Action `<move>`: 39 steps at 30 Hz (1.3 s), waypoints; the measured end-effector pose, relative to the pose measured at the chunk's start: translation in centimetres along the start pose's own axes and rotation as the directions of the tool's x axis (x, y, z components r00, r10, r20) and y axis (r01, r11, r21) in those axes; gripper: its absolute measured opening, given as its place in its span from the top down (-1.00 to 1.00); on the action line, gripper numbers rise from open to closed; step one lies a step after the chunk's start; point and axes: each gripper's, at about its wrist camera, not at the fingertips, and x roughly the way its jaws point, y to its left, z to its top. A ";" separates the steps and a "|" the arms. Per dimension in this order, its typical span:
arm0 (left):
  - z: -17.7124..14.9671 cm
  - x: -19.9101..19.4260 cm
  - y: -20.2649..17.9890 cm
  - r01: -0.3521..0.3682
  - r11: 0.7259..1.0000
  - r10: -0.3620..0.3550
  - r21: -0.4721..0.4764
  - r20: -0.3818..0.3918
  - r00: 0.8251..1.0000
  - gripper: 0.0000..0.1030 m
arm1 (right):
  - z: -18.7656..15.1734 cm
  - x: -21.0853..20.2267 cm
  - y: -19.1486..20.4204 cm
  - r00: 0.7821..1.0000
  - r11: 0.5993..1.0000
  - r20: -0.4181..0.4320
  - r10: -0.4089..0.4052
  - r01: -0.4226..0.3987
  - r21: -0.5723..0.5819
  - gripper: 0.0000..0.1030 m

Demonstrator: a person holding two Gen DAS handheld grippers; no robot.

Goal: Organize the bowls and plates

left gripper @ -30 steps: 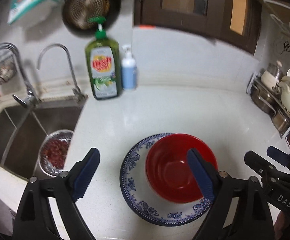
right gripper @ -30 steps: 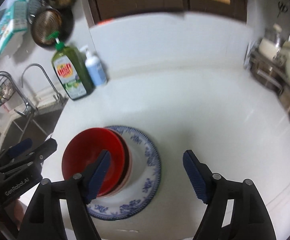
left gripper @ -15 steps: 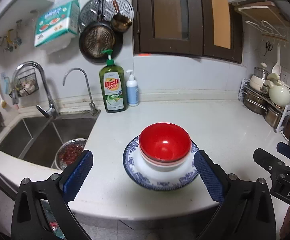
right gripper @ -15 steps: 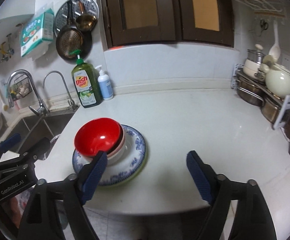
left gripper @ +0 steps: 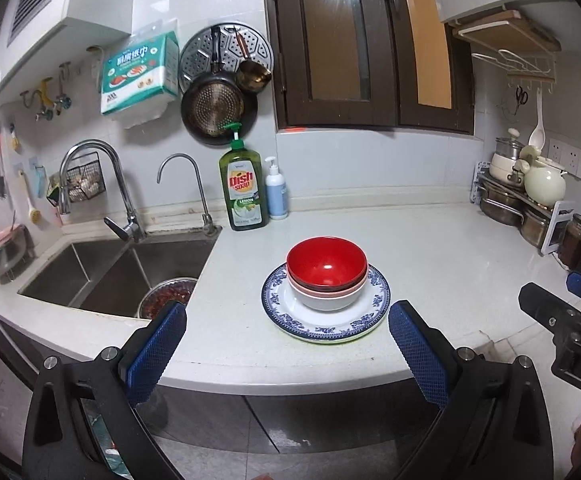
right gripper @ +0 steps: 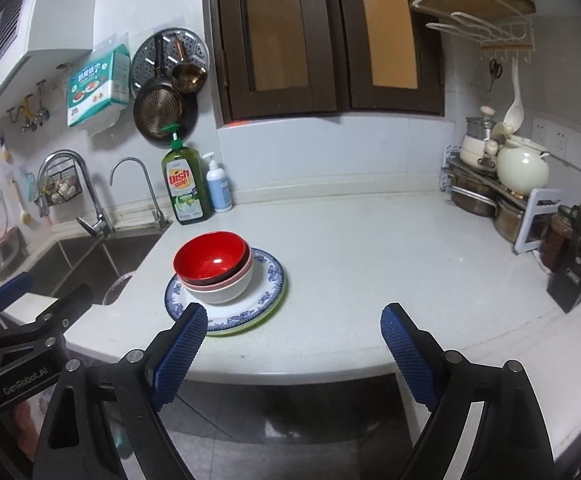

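Observation:
A red bowl (left gripper: pixel 326 264) (right gripper: pixel 212 256) sits nested on a dark bowl and a pink-rimmed white bowl (left gripper: pixel 324 298). That stack rests on a blue-patterned plate (left gripper: pixel 276 300) (right gripper: pixel 270 284) with a green-edged plate under it, near the counter's front edge. My left gripper (left gripper: pixel 287 308) is open and empty, hanging off the counter's edge in front of the stack. My right gripper (right gripper: pixel 292 310) is a little right of the stack, also short of the edge; its jaws are opening with nothing between them. Neither touches the dishes.
A steel sink (left gripper: pixel 102 268) with a strainer of red food (left gripper: pixel 166 296) lies left of the stack. A dish soap bottle (left gripper: pixel 243 192) and a pump bottle (left gripper: pixel 276 192) stand at the back wall. A pot rack (left gripper: pixel 522 208) and a knife block (right gripper: pixel 578 276) line the right side.
Both grippers have drawn back from over the bowl stack to beyond the counter's front edge and risen slightly. Their jaws stand wider. The stacked bowls and plates have stayed put.

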 end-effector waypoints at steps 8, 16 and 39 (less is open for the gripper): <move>-0.4 -1.4 0.4 0.028 1.000 -0.028 0.001 0.015 1.000 -1.00 | -0.9 -2.0 0.5 1.000 1.000 0.024 -0.008 0.008 -0.007 -0.74; -0.6 -2.2 1.0 0.040 0.999 -0.040 0.009 0.026 0.999 -1.00 | -1.3 -3.3 1.2 0.999 1.000 0.036 -0.027 0.027 -0.004 -0.74; -0.9 -3.2 2.1 0.053 0.999 -0.053 0.004 0.041 0.998 -1.00 | -1.9 -4.9 2.5 0.998 0.999 0.049 -0.030 0.031 -0.019 -0.74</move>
